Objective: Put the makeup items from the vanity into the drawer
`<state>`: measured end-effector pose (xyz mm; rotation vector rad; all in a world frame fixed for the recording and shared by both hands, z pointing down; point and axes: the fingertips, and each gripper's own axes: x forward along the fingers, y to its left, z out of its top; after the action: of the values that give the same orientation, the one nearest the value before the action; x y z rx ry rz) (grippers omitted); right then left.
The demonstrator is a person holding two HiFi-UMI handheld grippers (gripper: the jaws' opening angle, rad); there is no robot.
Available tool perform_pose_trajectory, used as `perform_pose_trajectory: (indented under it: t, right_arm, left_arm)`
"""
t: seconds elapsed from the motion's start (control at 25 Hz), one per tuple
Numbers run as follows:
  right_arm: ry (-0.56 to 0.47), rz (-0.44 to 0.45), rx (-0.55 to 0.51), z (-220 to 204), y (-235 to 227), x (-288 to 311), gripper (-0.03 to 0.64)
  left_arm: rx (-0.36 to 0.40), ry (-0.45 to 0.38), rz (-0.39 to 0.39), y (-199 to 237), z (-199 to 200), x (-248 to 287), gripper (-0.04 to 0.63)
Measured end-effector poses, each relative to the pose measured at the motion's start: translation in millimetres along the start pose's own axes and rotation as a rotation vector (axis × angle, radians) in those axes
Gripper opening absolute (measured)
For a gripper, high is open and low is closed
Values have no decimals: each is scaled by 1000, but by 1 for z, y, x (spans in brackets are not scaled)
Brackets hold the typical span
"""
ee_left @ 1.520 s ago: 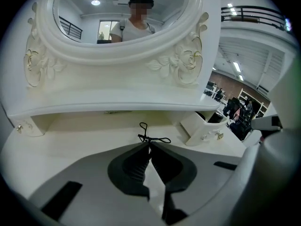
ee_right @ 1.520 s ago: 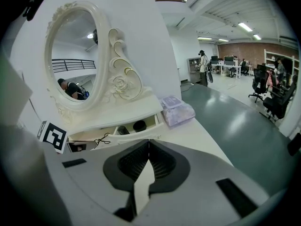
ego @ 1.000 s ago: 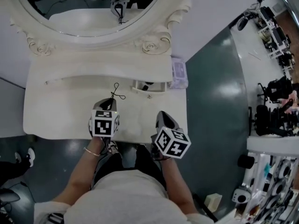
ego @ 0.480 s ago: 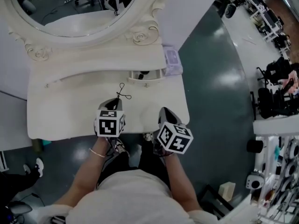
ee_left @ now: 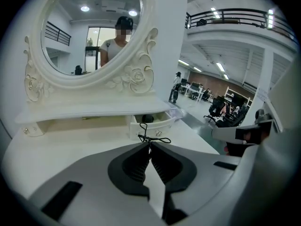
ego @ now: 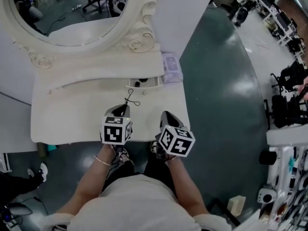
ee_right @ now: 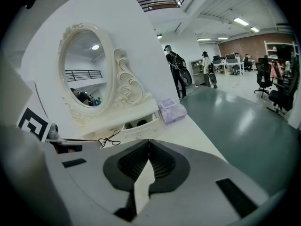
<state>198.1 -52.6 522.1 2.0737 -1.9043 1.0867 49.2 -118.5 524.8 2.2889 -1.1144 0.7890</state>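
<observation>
Oval mirror [ego: 62, 13] upright; office chairs [ego: 286, 110] on green floor [ego: 216, 81].

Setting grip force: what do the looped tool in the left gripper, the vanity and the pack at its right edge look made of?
Looped tool, pinched in the left gripper: probably thin dark metal wire, judging by slim rigid loops. Vanity: cream-painted wood or moulded resin, satin sheen, carved roses; which is unclear. Pack: soft pale lilac plastic film, slightly glossy.
</observation>
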Motion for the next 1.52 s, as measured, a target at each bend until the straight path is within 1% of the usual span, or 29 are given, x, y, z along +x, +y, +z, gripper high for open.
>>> perform_pose_trajectory:
  t: [0.24,0.52,0.68,0.84,1.24,1.44,1.52]
  right_arm:
    - [38,64,-47,17,-25,13,18]
    - [47,132,-56,35,-45,27,18]
    - [46,158,-57,46,-53,33,18]
    - [43,161,-47,58,-62,36,18]
    - [31,131,-6,83,-80,55,18]
    - [16,121,13,94,-84,68,18]
    - [17,110,21,96,-87,71,18]
  left_arm:
    - [-36,-1,41,-27,8,15,25]
    - [-46,5,85,-53,13,29,25]
    - [-62,6,87,-62,23,37,25]
    - [-83,19,81,-66,31,45,24]
    - [-63,73,59,-66,50,78,25]
    - [-100,98,53,-56,57,94,25]
    - [-103,109,55,-52,60,98,25]
